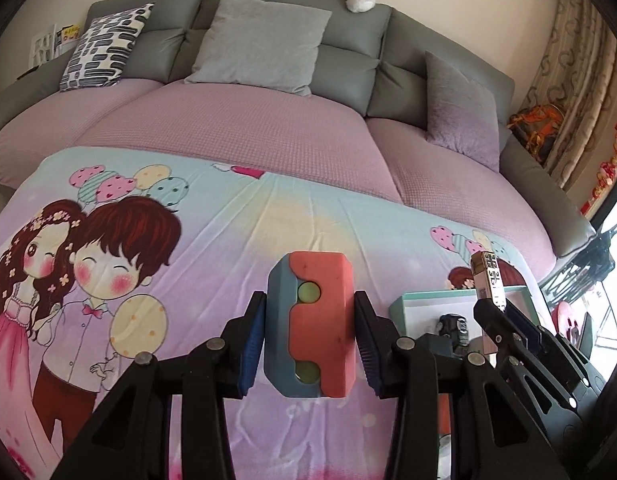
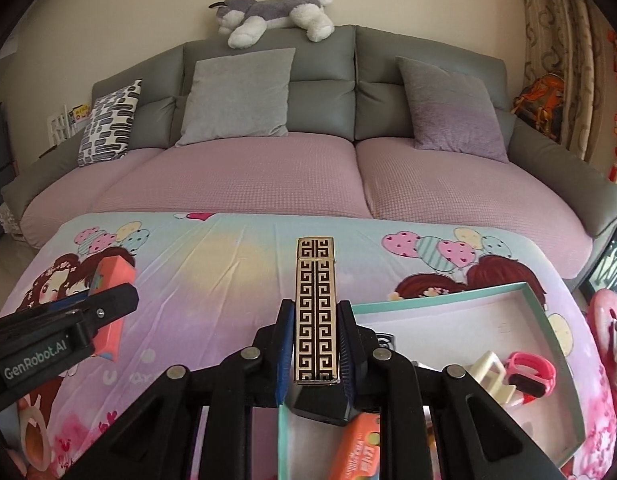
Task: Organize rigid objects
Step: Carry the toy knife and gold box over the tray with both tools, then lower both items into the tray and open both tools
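My left gripper [image 1: 310, 336] is shut on a blue and coral block toy [image 1: 312, 324] with green dots, held above the cartoon-print cloth. My right gripper [image 2: 316, 344] is shut on a slim gold lighter with a black key pattern [image 2: 315, 308], held upright over the near left corner of a teal-rimmed tray [image 2: 548, 320]. The tray holds a cream hair claw [image 2: 488, 372], a pink watch [image 2: 528, 372] and an orange pack [image 2: 354, 452]. In the left wrist view the right gripper [image 1: 504, 312] with the lighter [image 1: 486, 276] shows at right, over the tray [image 1: 400, 304]. The left gripper [image 2: 108, 304] with the block [image 2: 112, 280] shows at left in the right wrist view.
The cloth [image 2: 228, 280] covers a table in front of a grey sofa [image 2: 320, 92] with pink seat covers and cushions. A plush dog [image 2: 276, 12] lies on the sofa back. A dark can [image 1: 454, 328] stands in the tray. Curtains [image 2: 556, 60] hang at right.
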`<state>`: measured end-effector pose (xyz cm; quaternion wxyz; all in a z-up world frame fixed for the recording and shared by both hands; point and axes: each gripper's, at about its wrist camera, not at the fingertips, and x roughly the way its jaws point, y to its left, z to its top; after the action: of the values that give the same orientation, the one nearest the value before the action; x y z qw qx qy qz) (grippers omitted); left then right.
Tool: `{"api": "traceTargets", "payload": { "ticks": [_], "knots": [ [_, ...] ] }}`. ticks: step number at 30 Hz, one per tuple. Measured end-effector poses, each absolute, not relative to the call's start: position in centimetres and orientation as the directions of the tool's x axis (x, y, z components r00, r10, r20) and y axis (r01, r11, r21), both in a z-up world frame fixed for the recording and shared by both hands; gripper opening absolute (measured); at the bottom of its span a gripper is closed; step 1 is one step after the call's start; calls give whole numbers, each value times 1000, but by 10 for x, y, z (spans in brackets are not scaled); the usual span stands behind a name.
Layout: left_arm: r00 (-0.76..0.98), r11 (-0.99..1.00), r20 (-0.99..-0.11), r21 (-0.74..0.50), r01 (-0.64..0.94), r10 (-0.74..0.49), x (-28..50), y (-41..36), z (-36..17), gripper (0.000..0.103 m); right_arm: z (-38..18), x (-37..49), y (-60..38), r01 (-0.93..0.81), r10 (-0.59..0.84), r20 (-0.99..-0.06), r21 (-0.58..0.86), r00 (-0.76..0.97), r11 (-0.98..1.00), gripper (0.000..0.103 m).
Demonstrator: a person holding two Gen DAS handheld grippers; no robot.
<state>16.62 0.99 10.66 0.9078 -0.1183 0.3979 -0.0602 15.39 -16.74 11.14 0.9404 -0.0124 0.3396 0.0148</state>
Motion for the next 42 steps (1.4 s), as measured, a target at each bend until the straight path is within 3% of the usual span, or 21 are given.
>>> {"api": "traceTargets", "payload": {
  "ticks": [9, 19, 29, 39, 42],
  "knots": [
    [612, 945, -720, -238, 224, -326, 167, -74, 110, 44, 105, 149, -252, 166, -139, -698, -29, 703, 986, 22],
    [502, 904, -774, -210, 372, -386, 162, -148, 89, 44, 90, 144, -299, 271, -166, -761, 14, 627, 962, 22],
    [437, 911, -823, -216, 352, -364, 171, -154, 64, 43, 64, 153, -301, 261, -132, -820, 23, 557, 965, 23],
    [442, 916, -821, -225, 332, -362, 170, -147, 71, 50, 72, 154, -295, 243, -146, -818, -7, 557, 970, 23],
    [458, 920, -814, -224, 321, -358, 169, -143, 76, 51, 75, 154, -291, 234, -159, -817, -30, 554, 972, 35]
  ]
}}
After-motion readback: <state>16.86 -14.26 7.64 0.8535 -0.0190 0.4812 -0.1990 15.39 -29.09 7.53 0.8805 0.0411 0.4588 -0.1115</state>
